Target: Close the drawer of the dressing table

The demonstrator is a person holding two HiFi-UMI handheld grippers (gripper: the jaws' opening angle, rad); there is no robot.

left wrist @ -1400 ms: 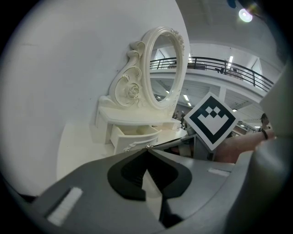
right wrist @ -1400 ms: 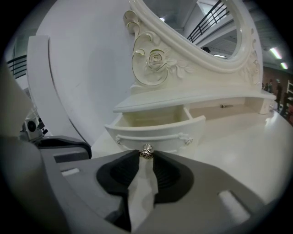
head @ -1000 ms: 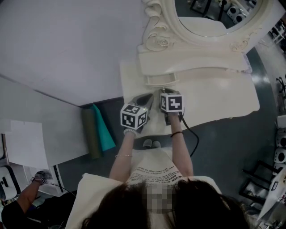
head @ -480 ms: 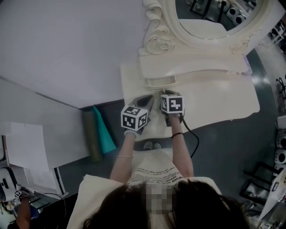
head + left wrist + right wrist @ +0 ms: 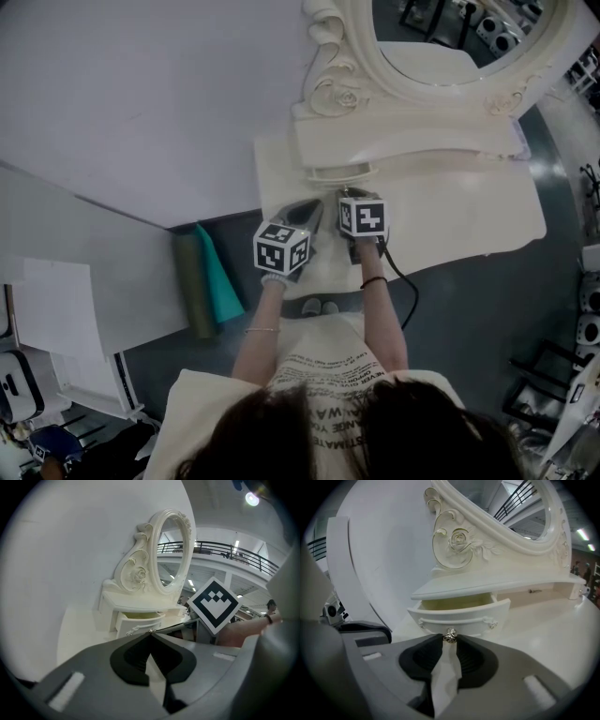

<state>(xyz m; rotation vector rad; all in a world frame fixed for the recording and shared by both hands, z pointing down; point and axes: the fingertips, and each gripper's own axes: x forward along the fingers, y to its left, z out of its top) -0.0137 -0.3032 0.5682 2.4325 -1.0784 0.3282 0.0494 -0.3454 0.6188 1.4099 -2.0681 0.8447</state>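
**A:** Why is the right gripper point(image 5: 450, 639) sitting there?

**B:** Its jaws are clamped on the knob point(image 5: 450, 634) of the drawer point(image 5: 461, 617). The drawer stands pulled out under the shelf point(image 5: 487, 587) at the foot of the mirror point(image 5: 525, 508), with its inside showing. I've come at it from the front, slanting down. From there I reckon a straight push along the table point(image 5: 548, 620) should send it home.

**A:** And the left?

**B:** The left gripper point(image 5: 151, 633) has its jaws together on nothing. It hangs just beside the right one, over the near edge of the table, aimed at the same drawer. I judge it spare for this job.

**A:** Anything in the way?

**B:** I can see nothing behind the drawer front, though its bottom is hidden from me. The shelf sits close over the drawer. I'd keep the push level, or the front might catch under it.

**A:** What else is around?

**B:** To the right under the same shelf there's a second drawer point(image 5: 532, 591), and that one is shut. A cable point(image 5: 405, 295) trails from the right gripper past my arm, clear of the drawer. On the floor by the wall point(image 5: 141, 94), left of the table, lie a green roll point(image 5: 217, 272) and a darker one, both well out of reach.
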